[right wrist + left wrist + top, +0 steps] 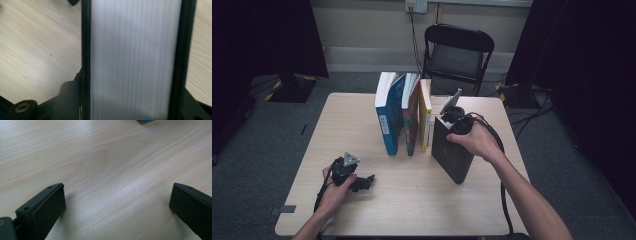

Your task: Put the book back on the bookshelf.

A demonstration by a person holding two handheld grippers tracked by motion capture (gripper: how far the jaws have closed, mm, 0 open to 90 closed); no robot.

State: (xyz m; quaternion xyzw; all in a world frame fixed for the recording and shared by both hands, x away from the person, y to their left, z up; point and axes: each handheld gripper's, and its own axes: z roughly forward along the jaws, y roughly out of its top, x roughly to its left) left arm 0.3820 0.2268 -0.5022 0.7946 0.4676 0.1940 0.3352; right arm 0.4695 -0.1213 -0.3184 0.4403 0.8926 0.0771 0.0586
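A thick black book (452, 150) stands upright and slightly tilted on the wooden table (412, 200), just right of a row of standing books. My right gripper (453, 121) comes down on its top edge, shut on it. In the right gripper view the book's white page edge (135, 60) runs between its two black covers, and my right gripper (132, 82) has a jaw against each cover. At the table's near left, my left gripper (363, 181) rests low over the wood. It is open (117, 187), with bare tabletop between its jaws.
The row holds a blue book (388, 117), a second book (411, 117) and a yellow one (425, 115), all upright at the table's middle back. A black folding chair (457, 55) stands behind the table. Cables trail off the right side.
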